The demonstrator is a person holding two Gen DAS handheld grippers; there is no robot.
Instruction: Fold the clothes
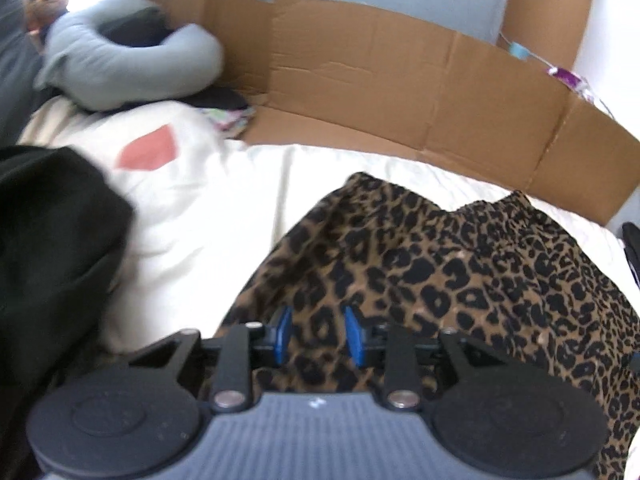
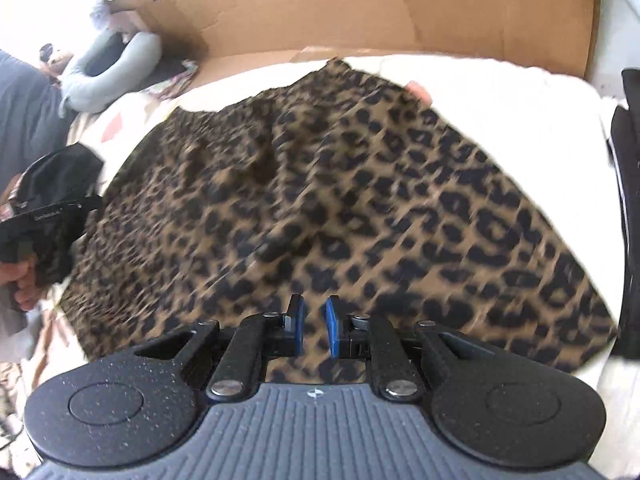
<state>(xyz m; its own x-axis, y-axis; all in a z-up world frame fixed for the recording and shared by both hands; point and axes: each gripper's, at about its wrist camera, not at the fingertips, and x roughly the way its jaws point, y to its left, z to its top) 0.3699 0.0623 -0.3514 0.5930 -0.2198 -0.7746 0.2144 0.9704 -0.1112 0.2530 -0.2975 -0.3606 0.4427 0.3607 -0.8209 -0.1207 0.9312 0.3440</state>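
Observation:
A leopard-print garment (image 1: 460, 272) with a gathered waistband lies spread on the white bed sheet (image 1: 224, 208). My left gripper (image 1: 319, 334) hovers over its near left part, blue pads well apart, with only fabric showing between them. In the right wrist view the same garment (image 2: 320, 184) fills the middle, blurred by motion. My right gripper (image 2: 315, 330) is over its near edge, with a narrow gap between the blue pads and nothing pinched. At the left edge a hand (image 2: 18, 280) holds the other gripper's black housing (image 2: 44, 216).
Flattened cardboard (image 1: 400, 80) stands along the far side of the bed. A grey U-shaped pillow (image 1: 132, 64) lies at the back left. A black garment (image 1: 52, 248) sits at the left, near a cream cloth with a red patch (image 1: 150, 152). A black object (image 2: 628, 200) borders the right.

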